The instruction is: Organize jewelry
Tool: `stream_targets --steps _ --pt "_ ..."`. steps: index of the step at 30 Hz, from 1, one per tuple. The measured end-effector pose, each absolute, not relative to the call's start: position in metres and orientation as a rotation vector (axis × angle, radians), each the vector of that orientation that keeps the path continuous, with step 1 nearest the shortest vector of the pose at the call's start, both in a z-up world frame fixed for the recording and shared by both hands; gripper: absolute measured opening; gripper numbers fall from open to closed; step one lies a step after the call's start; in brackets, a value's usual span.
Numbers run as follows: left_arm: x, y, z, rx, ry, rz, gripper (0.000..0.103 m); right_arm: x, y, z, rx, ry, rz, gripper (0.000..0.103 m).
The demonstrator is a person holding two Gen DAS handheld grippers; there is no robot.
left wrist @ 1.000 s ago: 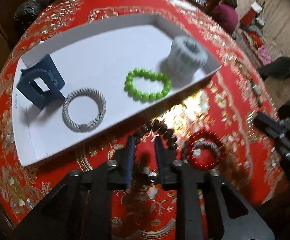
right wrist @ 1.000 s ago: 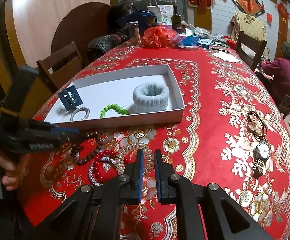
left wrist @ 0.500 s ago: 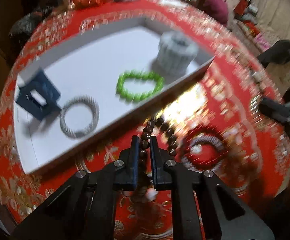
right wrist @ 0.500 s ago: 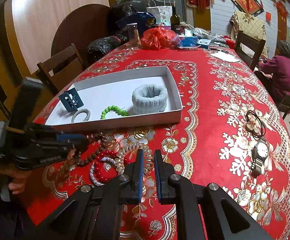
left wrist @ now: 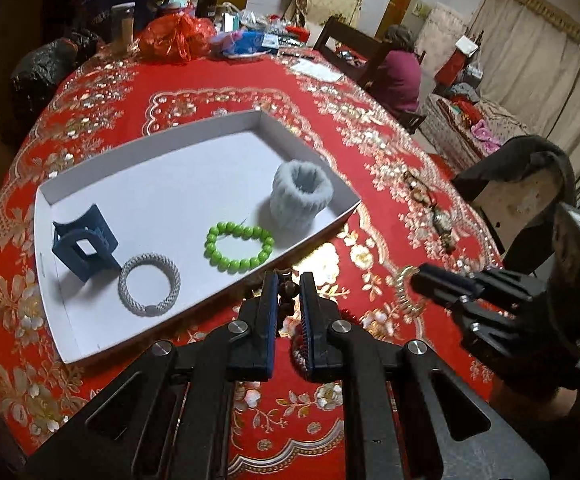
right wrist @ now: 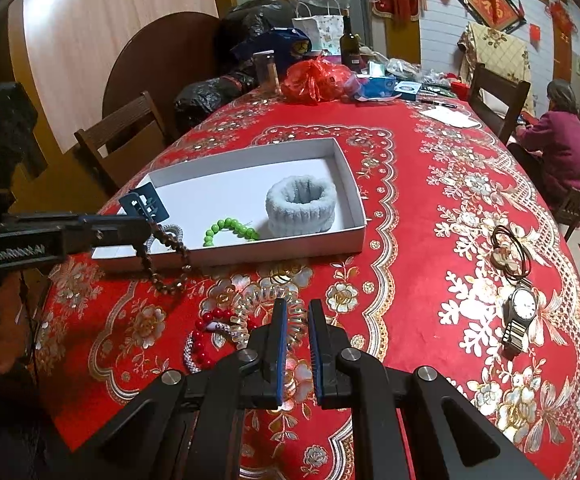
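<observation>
My left gripper is shut on a brown bead bracelet, which hangs from it above the tablecloth by the near wall of the white tray. The tray holds a blue hair claw, a silver hair tie, a green bead bracelet and a grey knitted cuff. My right gripper hovers nearly closed and empty over a clear spiral hair tie. A red bead bracelet lies beside it.
A wristwatch and a dark cord bracelet lie on the red tablecloth to the right. Bags, a bottle and boxes crowd the table's far end. Wooden chairs stand around. A person sits at the far right.
My left gripper closed on the brown bead bracelet and lifted it off the cloth toward the tray. My right gripper stayed in place.
</observation>
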State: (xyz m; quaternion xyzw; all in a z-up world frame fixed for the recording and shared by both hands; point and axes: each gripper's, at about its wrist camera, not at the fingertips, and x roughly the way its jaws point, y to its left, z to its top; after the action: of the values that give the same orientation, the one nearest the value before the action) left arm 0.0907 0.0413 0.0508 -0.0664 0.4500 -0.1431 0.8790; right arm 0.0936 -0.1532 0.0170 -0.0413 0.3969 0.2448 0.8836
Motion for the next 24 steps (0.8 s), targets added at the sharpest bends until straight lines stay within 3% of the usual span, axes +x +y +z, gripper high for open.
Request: stream_targets --steps 24 --pt "0.093 0.058 0.074 -0.194 0.876 -0.244 0.009 0.101 -0.141 0.018 -0.091 0.836 0.517 0.009"
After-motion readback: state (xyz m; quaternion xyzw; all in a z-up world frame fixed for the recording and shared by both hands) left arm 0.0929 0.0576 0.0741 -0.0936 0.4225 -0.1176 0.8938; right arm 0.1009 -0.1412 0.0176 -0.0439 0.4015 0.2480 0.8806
